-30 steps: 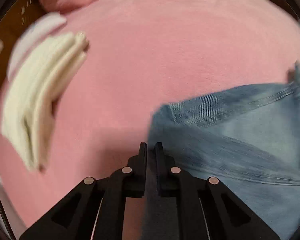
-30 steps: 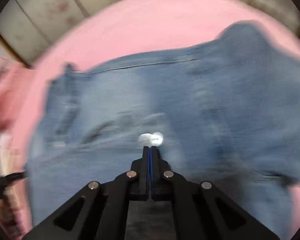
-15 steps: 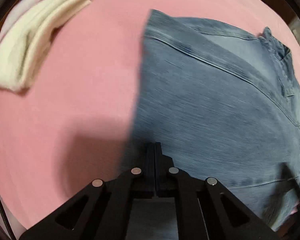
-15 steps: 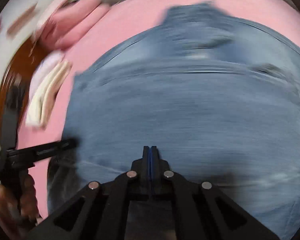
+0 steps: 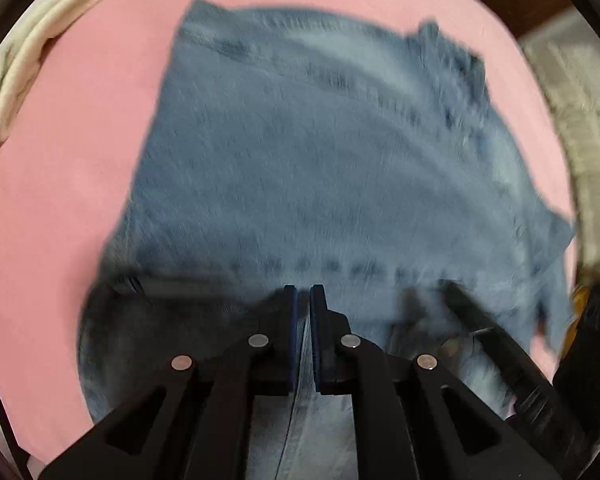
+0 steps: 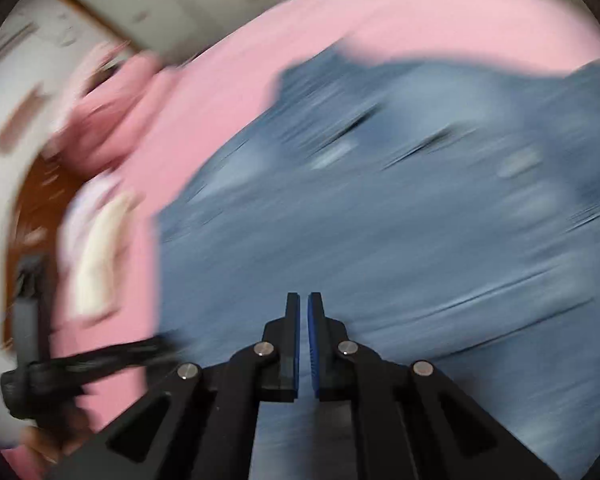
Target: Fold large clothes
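A pair of blue denim jeans lies folded on the pink bed cover; it also shows in the right wrist view, blurred by motion. My left gripper hovers at the near edge of the jeans, its jaws a narrow gap apart with a strip of denim showing between them. My right gripper is over the near part of the jeans, its jaws also slightly apart. The right gripper also shows in the left wrist view at the lower right. The left gripper also shows in the right wrist view at the lower left.
A folded cream-white cloth lies on the cover at the far left, and shows in the right wrist view too. A bunched pink cloth lies beyond it. Brown floor and a pale wall lie past the bed's edge.
Both grippers were fully shut on the denim and now their jaws have parted slightly. Both have swung over the jeans, laying the fabric down; the jeans now lie as a wider folded patch.
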A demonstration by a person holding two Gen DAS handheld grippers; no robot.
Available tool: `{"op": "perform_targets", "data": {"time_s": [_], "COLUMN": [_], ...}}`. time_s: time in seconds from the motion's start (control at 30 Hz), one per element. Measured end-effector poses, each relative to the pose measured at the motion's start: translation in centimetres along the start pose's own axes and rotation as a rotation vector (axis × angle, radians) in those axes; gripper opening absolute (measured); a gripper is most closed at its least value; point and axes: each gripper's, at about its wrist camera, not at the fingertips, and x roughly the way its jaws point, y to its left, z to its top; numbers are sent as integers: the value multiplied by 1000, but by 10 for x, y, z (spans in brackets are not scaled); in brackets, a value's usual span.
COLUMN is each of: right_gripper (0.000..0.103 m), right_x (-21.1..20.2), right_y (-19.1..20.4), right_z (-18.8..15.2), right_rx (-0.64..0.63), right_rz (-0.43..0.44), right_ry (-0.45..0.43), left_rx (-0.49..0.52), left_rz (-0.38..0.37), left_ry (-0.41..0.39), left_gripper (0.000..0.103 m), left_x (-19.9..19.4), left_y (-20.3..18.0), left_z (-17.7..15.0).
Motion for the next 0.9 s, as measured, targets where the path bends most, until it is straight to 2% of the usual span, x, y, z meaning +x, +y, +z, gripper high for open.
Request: {"op": "perform_targets", "data": {"time_s": [0.03, 0.1, 0.13, 0.17, 0.2, 0.27, 0.3, 0.37, 0.4, 0.43, 0.47, 0.53, 0.6, 0.7, 0.73, 0.8, 0.87, 0.9], "right_gripper": [5, 5, 0, 0, 0, 0, 0, 0, 0, 0, 0, 0, 0, 3, 3, 3, 3, 3], "right_x": [17, 45, 49, 43, 30, 0, -22, -57, -73, -78, -72, -68, -73, -79, -85, -89, -103, -106], "right_y": [14, 25, 21, 14, 0, -37, -66, -113, -132, -145, -149, -129, -119, -104, -97, -84, -65, -54], "right_z": [-8, -16, -15, -17, -18, -17, -17, -18, -20, -19, -15, -12, -9, -17, -26, -44, -57, -65], "right_rx": [-49, -116, -120, -100, -57, 42, 131, 287, 344, 367, 355, 230, 197, 279, 298, 321, 319, 325], "right_rz": [-5, -80, -110, -101, -115, -255, -331, -409, -436, -350, -340, -437, -517, -466, -456, -452, -437, -434], "right_ry": [44, 105, 108, 94, 55, -44, -106, -189, -221, -206, -182, -142, -132, -148, -152, -147, -128, -119], "left_rx": [3, -38, -71, -110, -150, -224, -237, -248, -231, -212, -169, -135, -129, -123, -113, -73, -48, -34], "left_rz": [45, 137, 174, 204, 212, 207, 190, 109, 112, 125, 163, 202, 220, 187, 186, 218, 269, 286], "left_ry": [19, 33, 22, 9, 1, 3, 4, 18, 18, 17, 15, 14, 15, 37, 39, 33, 20, 14], "left_gripper": [4, 6, 6, 6, 5, 4, 1, 1, 1, 1, 1, 1, 1, 1, 1, 2, 11, 22], "left_x": [8, 16, 15, 11, 8, 4, 3, 4, 5, 4, 6, 11, 8, 1, -3, -18, -32, -38], "left_y": [-7, 9, 23, 37, 52, 80, 89, 100, 101, 100, 91, 78, 68, 49, 24, 9, -4, -10], "left_z": [-2, -4, -8, -8, -8, -8, -9, -11, -15, -16, -18, -12, -16, -22, -29, -37, -50, -56]}}
